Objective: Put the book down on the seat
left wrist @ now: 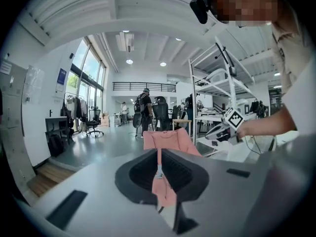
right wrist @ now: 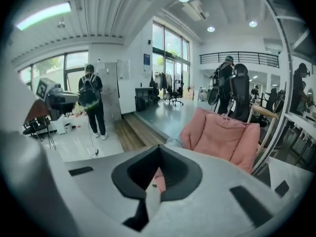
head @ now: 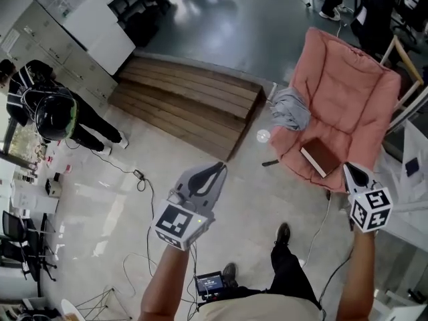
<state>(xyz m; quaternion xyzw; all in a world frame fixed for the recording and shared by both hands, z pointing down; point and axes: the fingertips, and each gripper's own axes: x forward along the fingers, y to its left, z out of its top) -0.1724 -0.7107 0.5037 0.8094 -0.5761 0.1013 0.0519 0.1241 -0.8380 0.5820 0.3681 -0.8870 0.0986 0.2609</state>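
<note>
Head view: dark-brown rectangular book (head: 322,157) lies on the pink cushioned chair seat (head: 292,154); I'd hold my left gripper (head: 215,170) and right gripper (head: 354,174), both closed and empty, clear of it.

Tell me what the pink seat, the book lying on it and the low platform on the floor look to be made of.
Pink seat: soft padded fabric, matte, with quilted channels and creases.
Book: dark reddish-brown cover, probably card or cloth, with a pale paper page edge showing.
Low platform: brown wood planks, with visible board seams.
</note>
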